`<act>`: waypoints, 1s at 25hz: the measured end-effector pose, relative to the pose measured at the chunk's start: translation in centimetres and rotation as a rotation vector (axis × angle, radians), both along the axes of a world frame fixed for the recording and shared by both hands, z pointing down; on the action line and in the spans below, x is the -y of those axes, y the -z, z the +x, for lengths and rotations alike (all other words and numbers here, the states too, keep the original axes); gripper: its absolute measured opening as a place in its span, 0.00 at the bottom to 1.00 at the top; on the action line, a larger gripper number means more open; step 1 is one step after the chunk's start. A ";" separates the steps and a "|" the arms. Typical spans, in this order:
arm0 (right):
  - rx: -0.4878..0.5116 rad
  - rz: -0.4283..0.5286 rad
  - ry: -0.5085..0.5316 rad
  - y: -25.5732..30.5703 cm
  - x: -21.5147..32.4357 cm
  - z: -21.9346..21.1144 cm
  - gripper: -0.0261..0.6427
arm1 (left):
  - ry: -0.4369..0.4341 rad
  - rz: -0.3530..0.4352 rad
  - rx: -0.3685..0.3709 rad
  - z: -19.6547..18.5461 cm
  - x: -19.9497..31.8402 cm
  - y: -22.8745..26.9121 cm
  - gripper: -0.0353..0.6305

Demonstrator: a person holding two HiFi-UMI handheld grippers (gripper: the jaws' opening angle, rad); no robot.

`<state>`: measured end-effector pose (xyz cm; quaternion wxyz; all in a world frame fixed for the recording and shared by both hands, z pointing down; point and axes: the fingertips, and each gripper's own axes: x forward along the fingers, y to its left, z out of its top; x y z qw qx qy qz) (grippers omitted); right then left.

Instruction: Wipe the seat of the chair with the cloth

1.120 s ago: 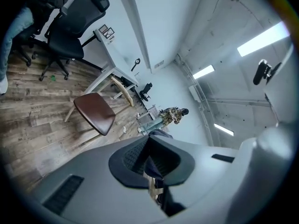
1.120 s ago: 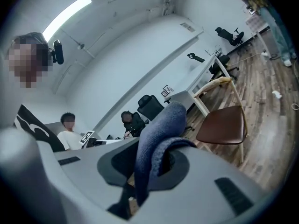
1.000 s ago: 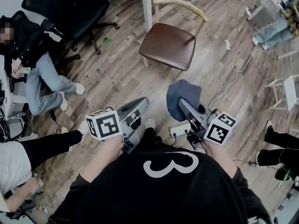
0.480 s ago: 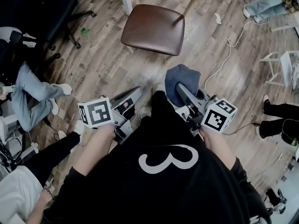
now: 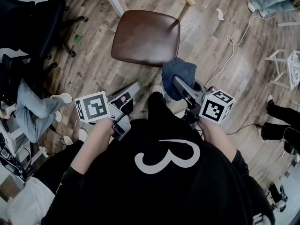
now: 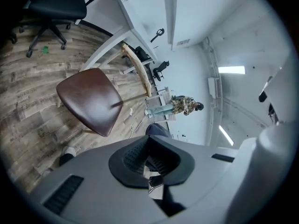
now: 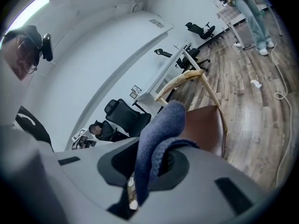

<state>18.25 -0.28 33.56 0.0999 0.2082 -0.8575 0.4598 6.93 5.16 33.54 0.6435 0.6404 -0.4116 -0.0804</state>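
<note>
Floor [image 5: 93,74]: wood planks, office room.
Cloth [image 5: 177,73]: blue, bunched, over the brown chair seat [image 5: 145,36] at its near corner, apparently poised for wiping.
Right tongs [image 5: 182,86]: clamped on the cloth.
Left tongs [image 5: 135,88]: together, empty, held low, clear of the work.
</note>
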 end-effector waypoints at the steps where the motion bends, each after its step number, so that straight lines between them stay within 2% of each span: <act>1: -0.004 -0.008 -0.002 -0.3 1.1 0.1 0.11 | -0.002 0.006 -0.006 0.2 1.3 0.1 0.07; 4: -0.015 -0.021 -0.013 -1.4 3.8 0.1 0.11 | -0.016 0.003 0.003 0.2 3.9 -0.7 0.07; 13: -0.084 -0.059 -0.008 -5.7 8.2 -2.5 0.11 | -0.024 -0.087 -0.021 -3.0 9.6 -5.9 0.07; 16: -0.095 -0.079 -0.023 -7.3 9.4 -4.4 0.11 | -0.068 -0.116 -0.018 -4.4 11.0 -8.4 0.07; 21: -0.127 -0.096 -0.072 -9.0 11.6 -7.8 0.11 | -0.189 -0.164 -0.011 -6.5 12.7 -11.2 0.07; 25: -0.143 -0.103 -0.073 -10.3 13.4 -11.4 0.11 | -0.210 -0.204 0.003 -9.5 14.9 -13.2 0.07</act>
